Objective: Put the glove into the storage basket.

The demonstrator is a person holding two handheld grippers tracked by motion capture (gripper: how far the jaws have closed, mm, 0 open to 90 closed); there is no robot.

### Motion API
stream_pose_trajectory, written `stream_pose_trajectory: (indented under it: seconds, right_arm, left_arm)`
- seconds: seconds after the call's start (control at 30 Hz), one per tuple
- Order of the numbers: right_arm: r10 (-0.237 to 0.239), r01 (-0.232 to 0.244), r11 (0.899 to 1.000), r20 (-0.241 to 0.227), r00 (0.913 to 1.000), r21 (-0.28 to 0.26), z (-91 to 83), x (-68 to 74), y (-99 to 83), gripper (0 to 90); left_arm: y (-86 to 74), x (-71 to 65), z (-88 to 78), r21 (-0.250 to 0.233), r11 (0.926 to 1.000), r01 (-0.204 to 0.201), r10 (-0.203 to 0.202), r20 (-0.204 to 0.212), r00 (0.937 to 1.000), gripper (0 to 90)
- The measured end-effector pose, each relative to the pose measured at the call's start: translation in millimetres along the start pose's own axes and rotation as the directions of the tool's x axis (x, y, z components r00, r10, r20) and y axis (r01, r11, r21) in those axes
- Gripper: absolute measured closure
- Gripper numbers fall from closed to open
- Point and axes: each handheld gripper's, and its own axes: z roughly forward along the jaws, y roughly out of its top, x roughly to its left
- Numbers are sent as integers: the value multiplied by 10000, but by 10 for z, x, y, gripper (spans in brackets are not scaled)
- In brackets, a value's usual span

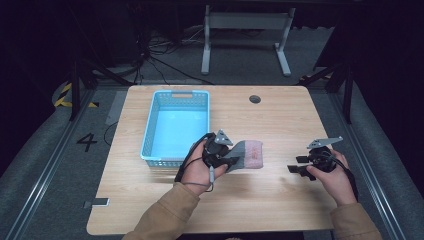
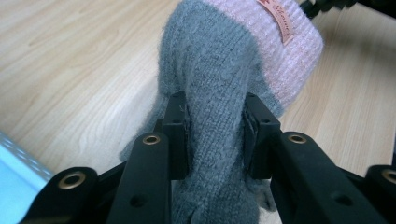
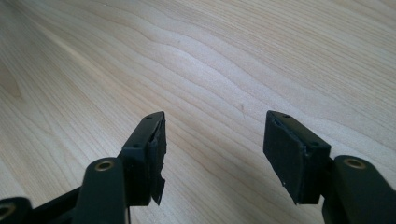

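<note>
A grey knitted glove with a pink cuff point(image 1: 248, 153) lies just right of the table's middle. In the left gripper view the grey knit point(image 2: 215, 88) is pinched between both black jaws, and the pink cuff point(image 2: 289, 51) with its small label points away. My left gripper point(image 1: 233, 162) is shut on the glove's grey end. My right gripper point(image 1: 295, 165) hovers over bare wood to the right of the glove, open, with nothing between its jaws point(image 3: 215, 149).
A light blue plastic basket point(image 1: 176, 126) stands on the wooden table point(image 1: 280, 120) just left of the left hand, its rim close to the gripper. A round cable hole point(image 1: 255, 99) sits near the far edge. Beyond the table stands a white desk frame point(image 1: 245, 35).
</note>
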Motion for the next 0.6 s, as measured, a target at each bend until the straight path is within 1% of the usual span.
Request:
stream_pose_trajectory:
  seconds: [0.17,0.27,0.33,0.37,0.5,0.6]
  right_arm:
    - [29,-29,10000,-11,10000,61,-2,-3,-18,401]
    - [34,-34,10000,-36,10000,43,-1,-4,-24,400]
    - [20,-19,10000,-61,10000,64,1,-6,-26,400]
    - [19,-19,10000,-74,10000,75,3,-5,-26,400]
    - [80,-79,10000,-159,9998,59,10,-4,-23,396]
    - [78,-77,9999,-157,9998,67,14,2,-21,395]
  left_arm:
    - [22,79,-73,-321,9993,170,-167,100,9998,677]
    - [26,131,-120,-533,9983,231,-227,88,9997,676]
    - [26,157,-145,-527,9982,272,-267,109,9996,676]
    - [25,169,-154,-608,9978,253,-249,78,9997,676]
    - [19,217,-204,-683,9971,333,-327,103,9994,675]
    - [16,259,-259,-758,9966,322,-323,-6,9995,674]
